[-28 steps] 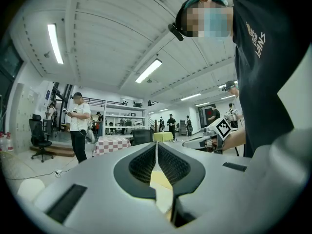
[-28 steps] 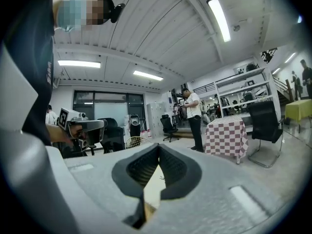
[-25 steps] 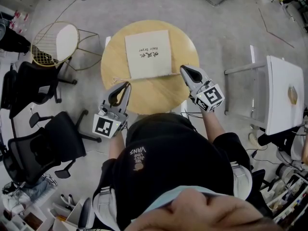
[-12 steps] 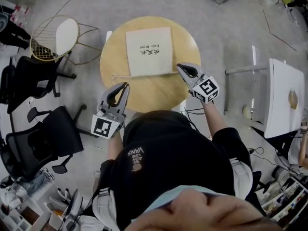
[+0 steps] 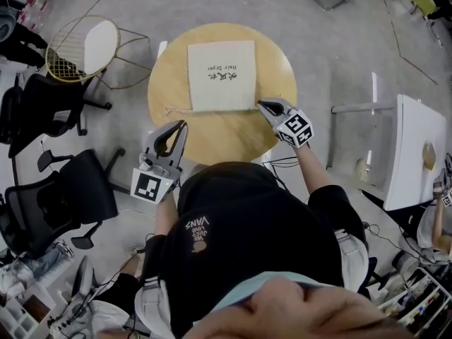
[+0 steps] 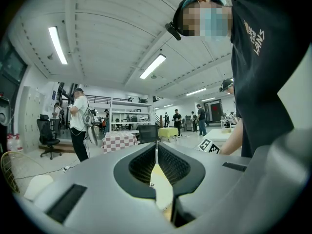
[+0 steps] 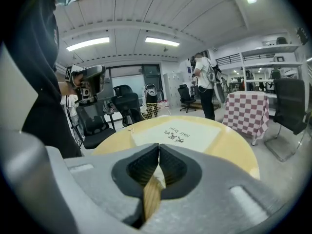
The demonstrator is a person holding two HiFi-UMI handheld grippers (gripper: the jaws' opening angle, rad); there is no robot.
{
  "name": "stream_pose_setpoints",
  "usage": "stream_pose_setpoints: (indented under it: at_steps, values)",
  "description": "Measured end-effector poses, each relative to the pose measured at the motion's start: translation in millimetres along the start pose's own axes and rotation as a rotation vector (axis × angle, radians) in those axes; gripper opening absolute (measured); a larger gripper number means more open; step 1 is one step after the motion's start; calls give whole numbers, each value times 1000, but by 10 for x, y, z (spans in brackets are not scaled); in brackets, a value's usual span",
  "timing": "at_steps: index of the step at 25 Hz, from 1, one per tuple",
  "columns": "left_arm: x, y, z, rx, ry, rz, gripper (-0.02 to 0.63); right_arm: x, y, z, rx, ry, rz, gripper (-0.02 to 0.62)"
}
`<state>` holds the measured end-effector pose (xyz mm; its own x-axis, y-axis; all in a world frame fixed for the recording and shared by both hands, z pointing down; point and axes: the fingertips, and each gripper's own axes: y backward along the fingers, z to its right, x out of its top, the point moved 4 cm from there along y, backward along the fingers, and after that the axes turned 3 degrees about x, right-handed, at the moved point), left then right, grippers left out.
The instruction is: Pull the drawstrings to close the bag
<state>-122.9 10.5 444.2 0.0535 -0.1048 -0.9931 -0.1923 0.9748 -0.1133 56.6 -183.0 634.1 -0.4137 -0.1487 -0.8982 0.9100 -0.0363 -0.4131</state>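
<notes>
Found the cream bag (image 5: 221, 76) flat on the far half of the round table (image 5: 226, 138), drawstring (image 5: 176, 110) trailing left from its near edge. Held the right gripper (image 5: 260, 104) at the bag's near right corner, jaws clenched on nothing. Held the left gripper (image 5: 184, 124) over the table's near left edge, 2 jaws likewise clenched, empty.

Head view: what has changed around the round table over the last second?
The right gripper came down and in toward the near right corner of the cloth bag, with its fingers shut on nothing. The left gripper kept its place by the near edge of the table, also shut and empty. The bag lies flat where it was, and its cord is untouched.
</notes>
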Motion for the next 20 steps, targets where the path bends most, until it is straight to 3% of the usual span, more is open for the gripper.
stream_pose_setpoints:
  at_steps: [4,6,20]
  values:
    - [-25,3,-11,7,13,-5,17,-116,-79,42,18,-15,-38,2]
    - [-35,-3,-2,8,14,-8,17,-185,-106,59,28,-26,-63,74]
    - [-121,13,-34,14,27,-17,17,-623,-237,85,96,85,-308,107]
